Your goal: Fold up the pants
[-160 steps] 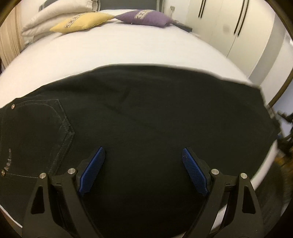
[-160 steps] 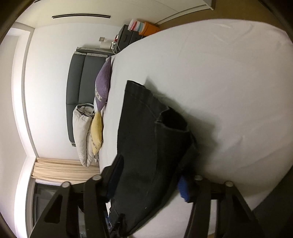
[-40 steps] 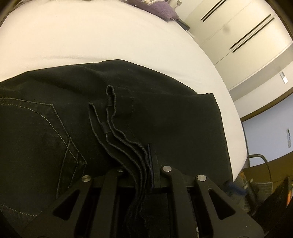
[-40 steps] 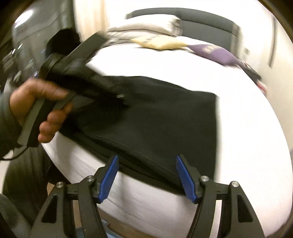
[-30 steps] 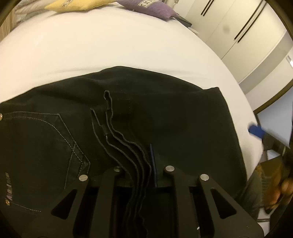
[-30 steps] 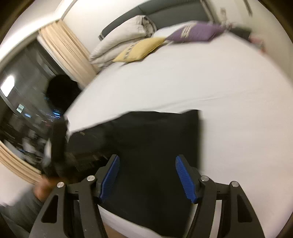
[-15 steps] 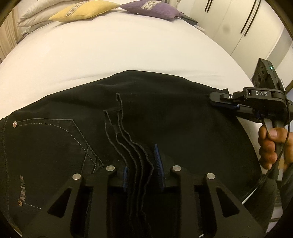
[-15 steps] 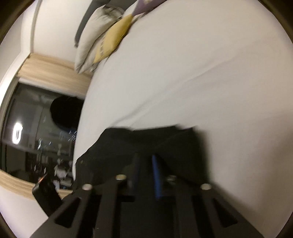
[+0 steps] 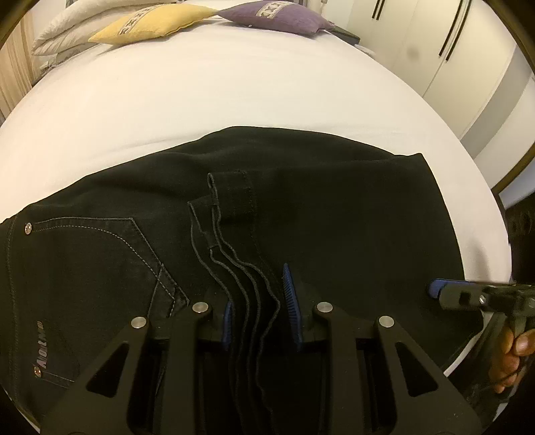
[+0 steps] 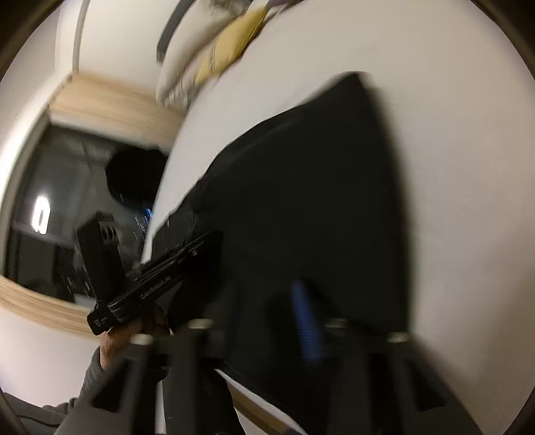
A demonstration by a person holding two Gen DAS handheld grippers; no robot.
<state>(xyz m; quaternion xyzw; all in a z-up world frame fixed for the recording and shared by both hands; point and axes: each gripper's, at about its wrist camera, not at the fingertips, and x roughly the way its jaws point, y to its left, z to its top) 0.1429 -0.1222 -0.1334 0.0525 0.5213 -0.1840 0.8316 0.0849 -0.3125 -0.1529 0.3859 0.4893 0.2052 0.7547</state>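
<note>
Left gripper (image 9: pixel 257 301) pinches stacked hem layers of pants (image 9: pixel 334 217), slightly slack; right gripper (image 10: pixel 264 321) blurred, can't tell grip. Lift both evenly, keep layers aligned.

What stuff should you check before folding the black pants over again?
1. Left gripper has the stacked hems: ok, the jaws sit close around the layered edges.
2. Right gripper has the pants: cannot tell, that view is blurred.
3. Pants lie flat on the bed: mostly ok, small ripples near the hems.
4. Landing spot clear: ok, the yellow pillow and purple pillow sit far off.
</note>
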